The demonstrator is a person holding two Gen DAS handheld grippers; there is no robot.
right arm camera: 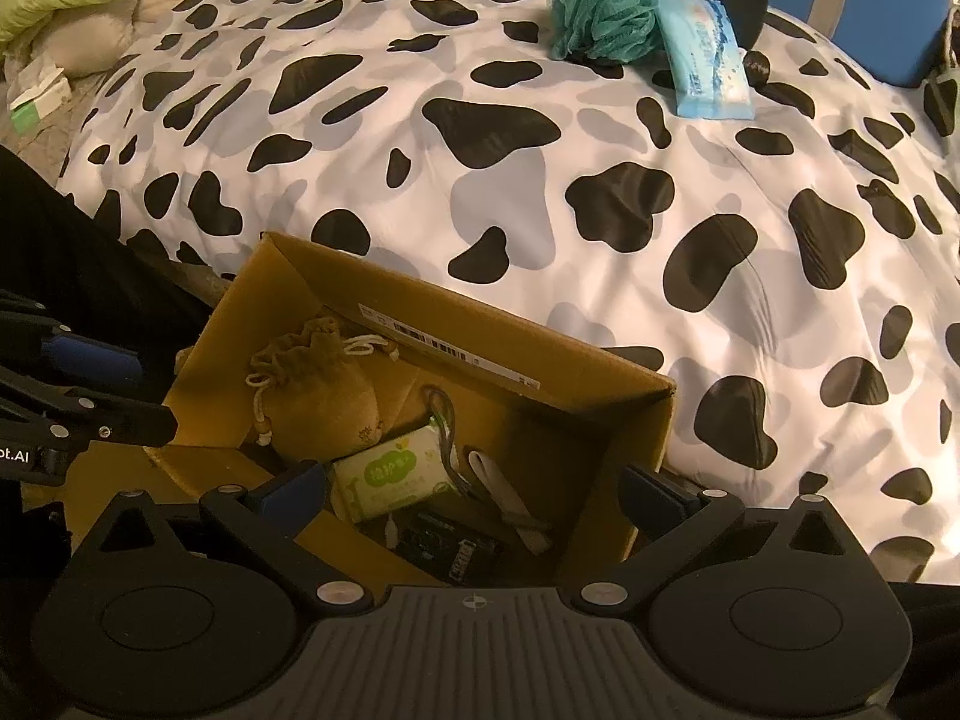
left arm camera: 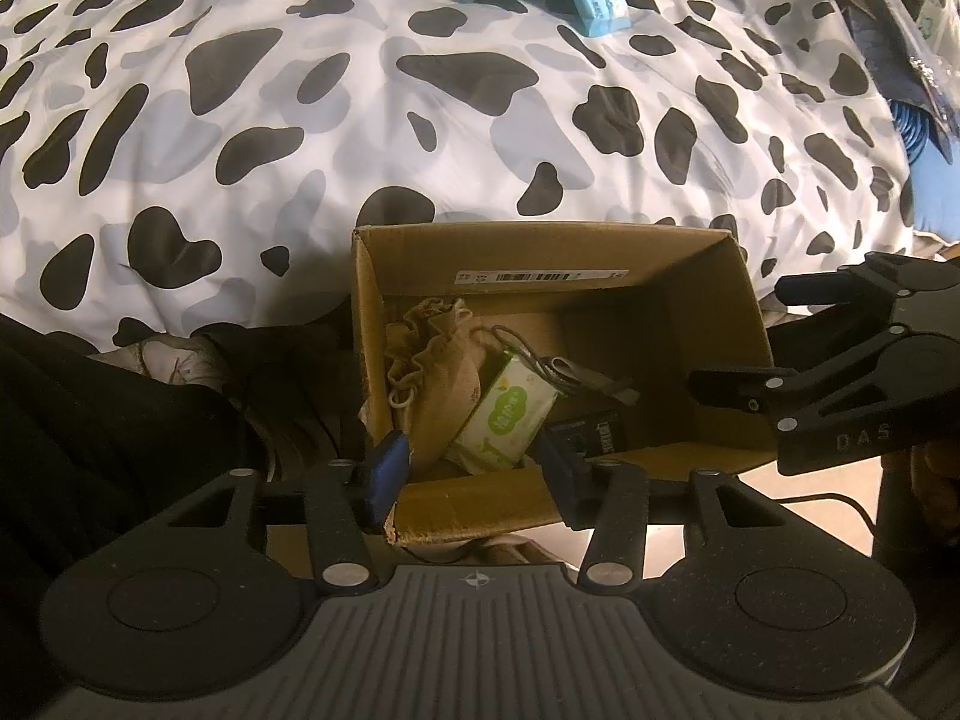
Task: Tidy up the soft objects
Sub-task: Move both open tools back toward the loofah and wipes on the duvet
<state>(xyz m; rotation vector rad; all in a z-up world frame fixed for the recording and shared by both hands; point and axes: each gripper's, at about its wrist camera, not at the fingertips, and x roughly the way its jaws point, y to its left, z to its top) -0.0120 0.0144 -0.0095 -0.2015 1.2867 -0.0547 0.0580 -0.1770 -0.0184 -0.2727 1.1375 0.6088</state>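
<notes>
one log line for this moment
left gripper: open | right gripper: open | cardboard box: drawstring pouch, green wipes pack | bedspread: teal loofah, blue wipes pack

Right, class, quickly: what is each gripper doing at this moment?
Left gripper: open, holding nothing, over the box.
Right gripper: open wide, holding nothing, over the same box.
</notes>
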